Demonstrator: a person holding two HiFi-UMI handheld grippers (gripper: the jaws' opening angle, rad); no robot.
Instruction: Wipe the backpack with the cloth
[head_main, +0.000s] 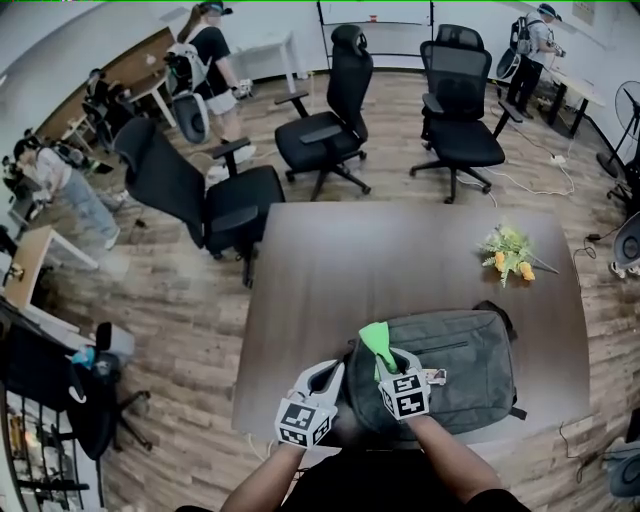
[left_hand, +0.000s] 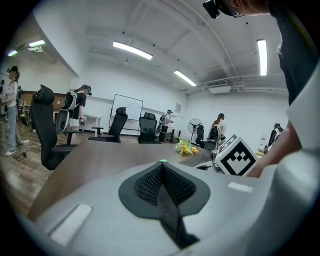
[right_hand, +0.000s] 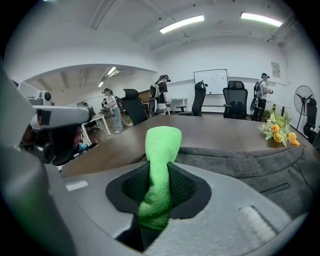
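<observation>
Backpack of grey fabric (head_main: 455, 365) lies at the brown desk's (head_main: 380, 250) six o'clock; right hand-held gripper (head_main: 388, 362) pinches bright green cloth (head_main: 375, 338) for wiping; left hand-held gripper (head_main: 326, 376) sits pressed together.

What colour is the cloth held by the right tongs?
The cloth is bright green, seen best in the right gripper view.

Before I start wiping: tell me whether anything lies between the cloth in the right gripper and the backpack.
Nothing visible. The right gripper holds the cloth right by the backpack; the flowers lie apart, farther across the table.
</observation>
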